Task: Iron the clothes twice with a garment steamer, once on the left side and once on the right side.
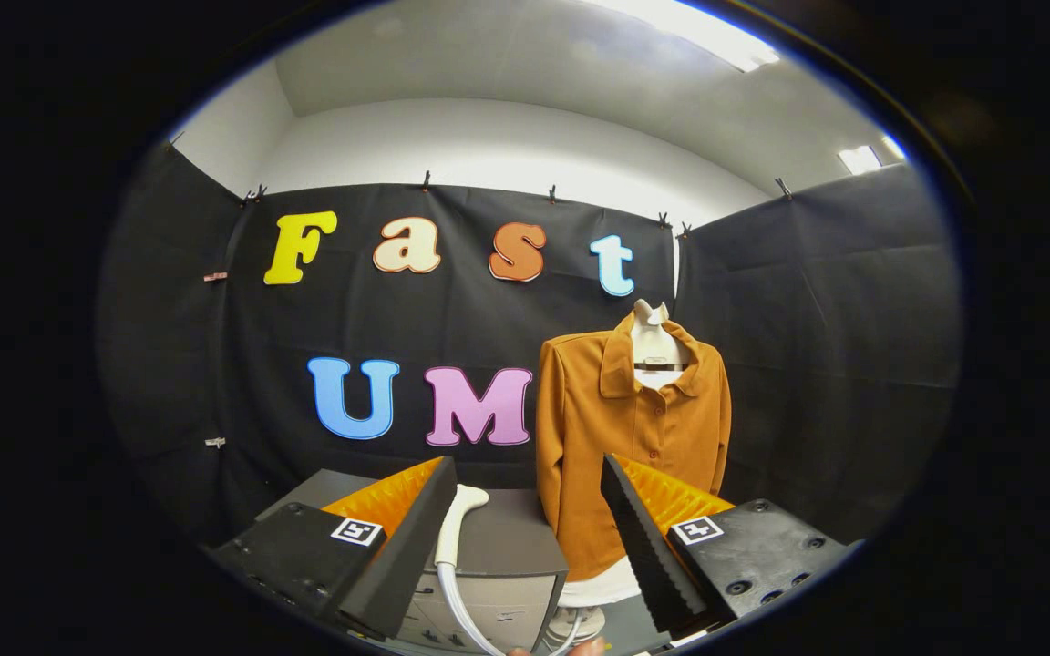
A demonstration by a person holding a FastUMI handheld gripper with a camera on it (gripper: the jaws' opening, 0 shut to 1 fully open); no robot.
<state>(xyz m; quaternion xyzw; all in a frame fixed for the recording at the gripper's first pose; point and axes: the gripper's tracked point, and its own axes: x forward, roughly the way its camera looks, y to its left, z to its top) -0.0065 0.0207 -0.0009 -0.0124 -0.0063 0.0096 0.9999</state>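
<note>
An orange-brown long-sleeved shirt (630,428) hangs buttoned on a white mannequin torso (654,339), upright, beyond my fingers and a little to the right. A white garment steamer handle (458,524) with its hose (454,606) stands on a grey cabinet, just ahead of my left finger. My gripper (525,528) is open, with a wide gap between the fingers and nothing held. The steamer sits in that gap close to the left finger, untouched.
The grey cabinet (511,556) with drawers stands just left of the mannequin. The mannequin's round base (580,624) rests low behind the fingers. Black cloth walls close the booth at the back and on both sides.
</note>
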